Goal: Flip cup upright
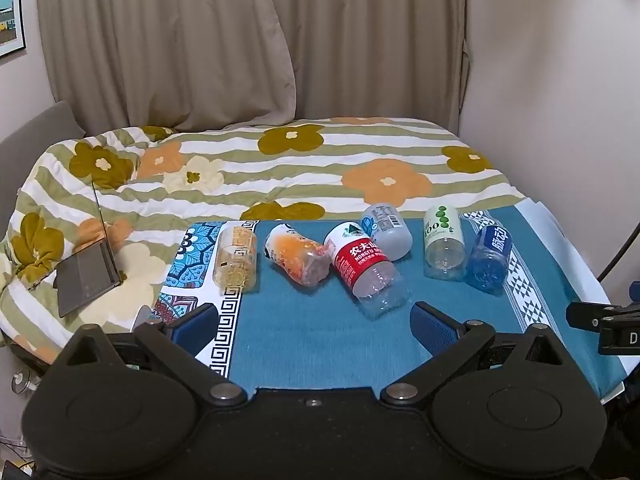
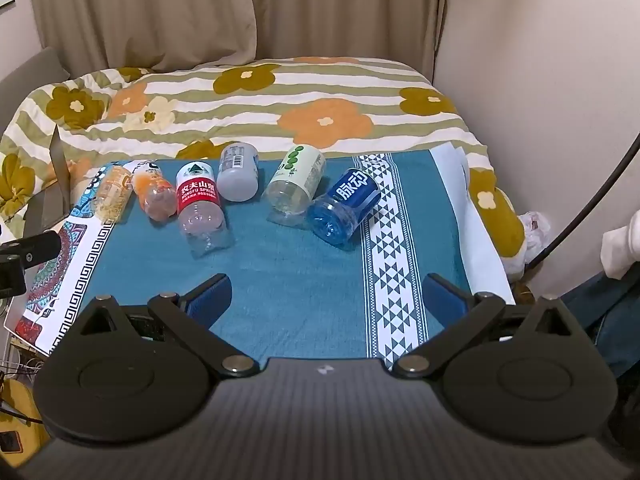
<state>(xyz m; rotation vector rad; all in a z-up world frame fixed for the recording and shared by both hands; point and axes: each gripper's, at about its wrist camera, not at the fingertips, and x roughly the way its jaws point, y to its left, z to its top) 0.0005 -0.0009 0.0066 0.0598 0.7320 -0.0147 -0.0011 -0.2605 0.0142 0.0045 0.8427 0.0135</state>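
Six cut-down plastic bottle cups lying on their sides in a loose row along the far edge of a teal woven cloth spread over a table, against a flower-patterned striped quilt. From the left edge: a clear cup with gold lettering, long axis running far to near, flecks of gold showing inside; a clear cup with orange print, tilted with its near end toward the right, touching the next; a clear cup with a red label, near end pointing at the front edge and slightly right; a grey cup with a barcode label lying behind it, just beside the far edge; a clear cup with a pale label and green dots, long axis far to near; and a blue-tinted cup with a blue label near the right edge, touching its neighbour, clear end toward the front. No liquid visible in any; which end is the open mouth, impossible to tell. Left gripper held over the front edge, blue pads spread wide, nothing between them. Right gripper likewise wide apart and holding nothing, well short of the blue-tinted cup. A grey open laptop resting on the quilt beyond the left edge.
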